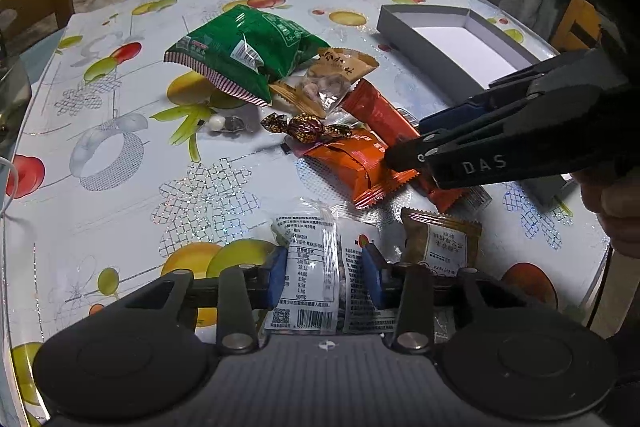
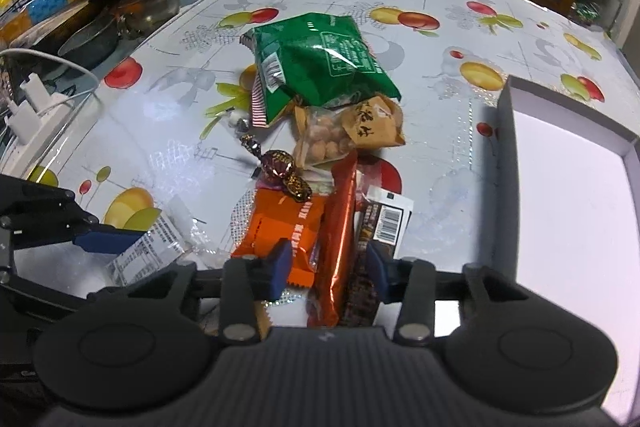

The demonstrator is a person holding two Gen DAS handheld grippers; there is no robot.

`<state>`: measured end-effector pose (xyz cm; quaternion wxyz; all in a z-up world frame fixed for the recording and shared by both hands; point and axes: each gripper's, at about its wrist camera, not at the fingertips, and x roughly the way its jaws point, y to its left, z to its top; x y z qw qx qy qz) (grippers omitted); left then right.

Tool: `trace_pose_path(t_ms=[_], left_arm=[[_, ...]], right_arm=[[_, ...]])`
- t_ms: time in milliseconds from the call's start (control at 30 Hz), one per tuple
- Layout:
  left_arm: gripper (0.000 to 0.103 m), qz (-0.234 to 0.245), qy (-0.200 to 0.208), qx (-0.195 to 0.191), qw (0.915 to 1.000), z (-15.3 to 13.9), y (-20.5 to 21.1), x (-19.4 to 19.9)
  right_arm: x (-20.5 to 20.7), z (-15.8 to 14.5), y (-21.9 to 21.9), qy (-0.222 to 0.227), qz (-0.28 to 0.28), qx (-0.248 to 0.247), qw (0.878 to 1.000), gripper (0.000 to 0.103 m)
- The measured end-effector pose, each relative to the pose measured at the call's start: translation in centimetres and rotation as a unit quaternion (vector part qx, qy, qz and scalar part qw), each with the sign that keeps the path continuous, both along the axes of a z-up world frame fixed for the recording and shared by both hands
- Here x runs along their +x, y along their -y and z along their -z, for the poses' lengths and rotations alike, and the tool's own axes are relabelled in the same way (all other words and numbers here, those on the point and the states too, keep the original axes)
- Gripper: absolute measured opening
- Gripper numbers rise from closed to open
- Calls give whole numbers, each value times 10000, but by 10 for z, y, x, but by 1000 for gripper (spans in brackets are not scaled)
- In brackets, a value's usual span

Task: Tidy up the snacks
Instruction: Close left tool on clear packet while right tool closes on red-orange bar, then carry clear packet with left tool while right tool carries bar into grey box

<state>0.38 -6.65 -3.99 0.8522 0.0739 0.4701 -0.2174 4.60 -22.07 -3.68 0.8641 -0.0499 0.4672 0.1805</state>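
Between the left gripper's [image 1: 324,277] jaws lies a clear packet [image 1: 308,267] with a white label, flat on the counter [image 1: 120,187]; the blue pads stand narrowed on either side of it, and whether they already press it I cannot tell. Just right of those jaws sits a brown sachet [image 1: 440,241]. Ahead of them, past a twisted candy [image 1: 306,127], the pile runs up to a green bag [image 1: 240,51] at the far end, with a nut pouch [image 1: 332,75] beside it.

Further right, the right gripper [image 2: 328,267] is down over the near end of the pile. Its jaws, also partly closed, straddle a long red bar [image 2: 340,227] and a dark barcoded packet [image 2: 376,227], with the left pad on the corner of an orange packet [image 2: 276,223]; a firm grip is not clear from the pictures.

Right of those jaws stands the grey box [image 2: 508,163], its white floor bare. Sorting looks barely begun: nothing visible is boxed yet, and every snack remains on the counter.
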Motion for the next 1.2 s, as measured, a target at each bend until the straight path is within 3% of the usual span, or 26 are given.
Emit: trace_pose_path(t_ms=[267, 367, 533, 933, 1200], left_arm=[[38, -15, -1, 0, 10000, 0, -1, 0], [46, -57, -55, -19, 10000, 2, -1, 2], [47, -35, -54, -14, 10000, 4, 3, 2], [26, -100, 145, 34, 9998, -8, 1, 2], [21, -140, 236, 5, 9996, -19, 0, 5]], right_arm=[[0, 2, -3, 59, -138, -85, 9999, 35], [0, 2, -2, 68, -157, -92, 9998, 28], [-2, 2, -3, 89, -238, -160, 9995, 16], [1, 0, 8, -14, -9, 155, 9999, 12], [0, -11, 16, 14, 161, 426, 9990, 12]])
